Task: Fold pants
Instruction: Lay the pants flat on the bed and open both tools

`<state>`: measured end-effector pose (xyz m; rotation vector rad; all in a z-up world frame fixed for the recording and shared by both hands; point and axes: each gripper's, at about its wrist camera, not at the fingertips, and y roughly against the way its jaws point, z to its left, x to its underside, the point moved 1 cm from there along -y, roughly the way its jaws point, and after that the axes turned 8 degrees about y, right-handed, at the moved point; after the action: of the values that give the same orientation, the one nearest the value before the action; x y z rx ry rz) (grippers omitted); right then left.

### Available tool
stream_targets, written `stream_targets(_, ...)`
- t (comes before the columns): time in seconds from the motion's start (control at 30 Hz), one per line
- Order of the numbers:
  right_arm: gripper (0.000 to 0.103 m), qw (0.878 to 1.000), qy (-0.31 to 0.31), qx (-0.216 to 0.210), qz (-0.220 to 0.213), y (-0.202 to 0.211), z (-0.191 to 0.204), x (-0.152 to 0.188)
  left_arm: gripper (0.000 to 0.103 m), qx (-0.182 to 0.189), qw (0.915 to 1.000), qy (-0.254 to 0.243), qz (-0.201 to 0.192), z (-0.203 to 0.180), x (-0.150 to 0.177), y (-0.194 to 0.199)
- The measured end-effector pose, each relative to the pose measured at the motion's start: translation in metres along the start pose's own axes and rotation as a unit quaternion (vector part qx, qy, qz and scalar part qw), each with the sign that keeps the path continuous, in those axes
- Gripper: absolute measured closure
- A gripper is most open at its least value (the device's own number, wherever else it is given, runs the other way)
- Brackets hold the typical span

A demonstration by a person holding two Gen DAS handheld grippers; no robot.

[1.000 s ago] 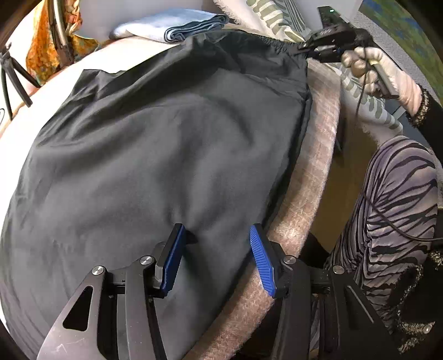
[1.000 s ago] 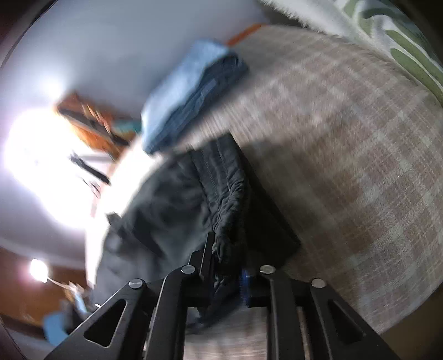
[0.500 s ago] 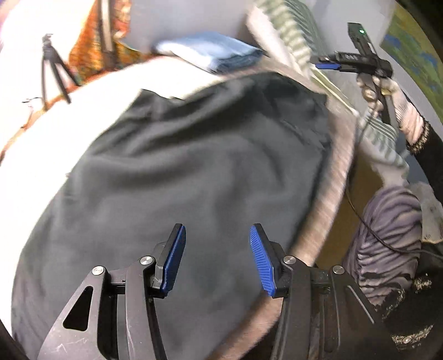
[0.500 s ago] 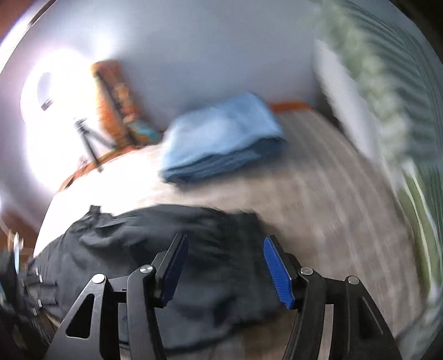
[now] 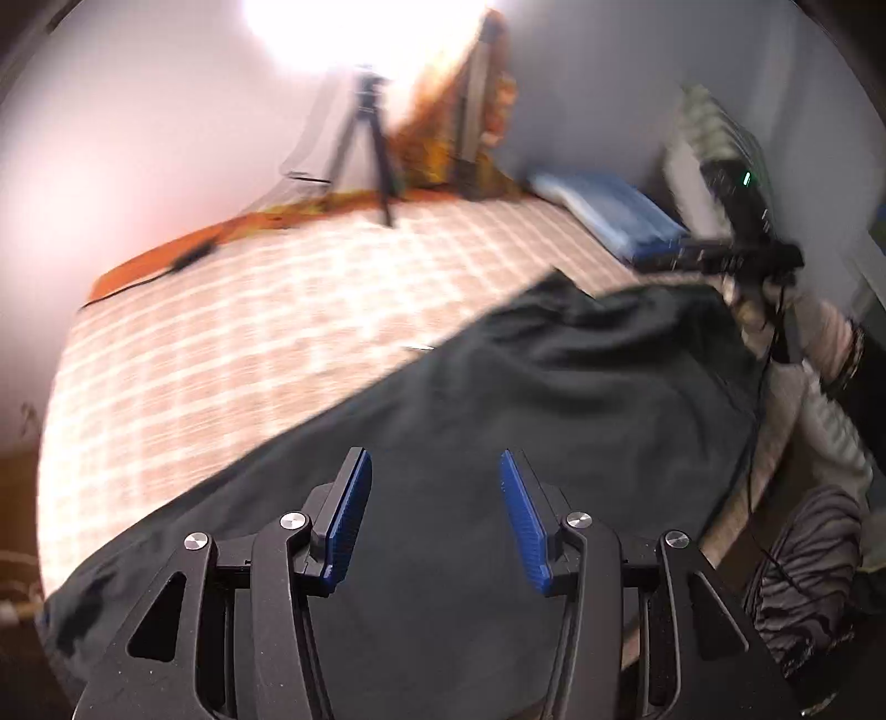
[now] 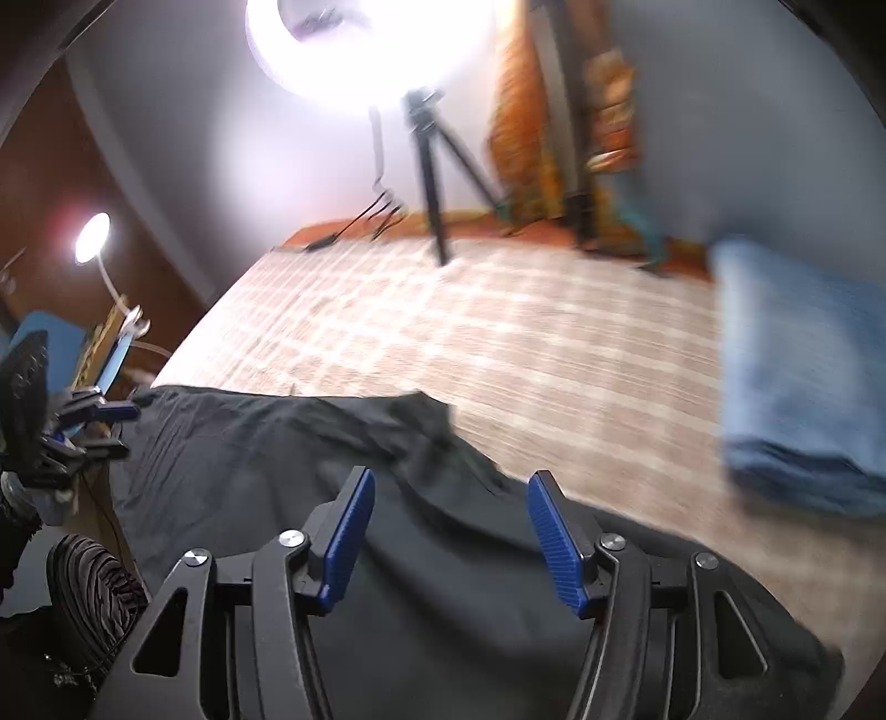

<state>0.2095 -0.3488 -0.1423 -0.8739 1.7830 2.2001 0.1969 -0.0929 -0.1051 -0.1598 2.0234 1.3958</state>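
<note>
Dark grey pants [image 5: 554, 399] lie spread along the near edge of a bed with a plaid cover [image 5: 249, 310]; they also show in the right wrist view [image 6: 288, 459]. My left gripper [image 5: 434, 476] is open and empty, held above the pants. My right gripper [image 6: 451, 487] is open and empty above the other end of the pants. The right gripper also shows in the left wrist view [image 5: 742, 255] at the far right, and the left gripper shows in the right wrist view [image 6: 66, 421] at the far left.
A folded blue garment [image 6: 803, 376] lies on the bed near the wall, also in the left wrist view [image 5: 614, 216]. A tripod [image 6: 432, 166] and a bright ring light [image 6: 365, 50] stand behind the bed. The person's striped trousers [image 5: 803, 565] are beside the bed edge.
The right gripper has let go of the pants' waistband and opened. Both grippers have lifted and tilted up, so more of the bed and the wall shows.
</note>
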Motion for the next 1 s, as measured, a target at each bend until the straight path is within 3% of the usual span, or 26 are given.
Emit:
stream_targets(0.17,0.042,0.999,-0.001,-0.022,0.037,-0.057,0.002,-0.017,0.056,-0.037,0.9968,0.059,-0.041,0.052,0.007,0.047)
stream_targets(0.2,0.047,0.999,0.002,-0.022,0.043,-0.064,0.002,-0.020,0.056,-0.048,0.9950,0.072,-0.050,0.065,0.008,0.059)
stream_targets(0.23,0.059,0.999,0.007,-0.023,0.048,-0.068,0.004,-0.020,0.056,-0.059,0.9931,0.084,-0.058,0.077,0.009,0.070)
stream_targets(0.37,0.090,0.998,0.019,-0.011,0.061,-0.086,0.012,-0.022,0.056,-0.111,0.9822,0.124,-0.087,0.122,0.021,0.115)
stream_targets(0.5,0.100,0.998,0.027,0.023,0.060,-0.092,0.014,-0.028,0.056,-0.170,0.9678,0.155,-0.100,0.165,0.038,0.150)
stream_targets(0.67,0.101,0.994,0.031,0.069,0.079,-0.109,0.013,-0.029,0.056,-0.219,0.9534,0.183,-0.099,0.204,0.057,0.171)
stream_targets(0.73,0.101,0.992,0.028,0.086,0.083,-0.113,0.010,-0.030,0.056,-0.209,0.9506,0.209,-0.092,0.220,0.068,0.170)
stream_targets(0.87,0.101,0.993,0.019,0.073,0.086,-0.111,0.007,-0.033,0.055,-0.196,0.9505,0.231,-0.068,0.235,0.095,0.149)
stream_targets(0.93,0.094,0.991,0.024,0.091,0.090,-0.107,0.011,-0.034,0.055,-0.189,0.9515,0.238,-0.047,0.239,0.109,0.129)
stream_targets(1.0,0.065,0.992,0.023,0.097,0.082,-0.096,0.015,-0.034,0.054,-0.184,0.9489,0.254,-0.031,0.245,0.119,0.109)
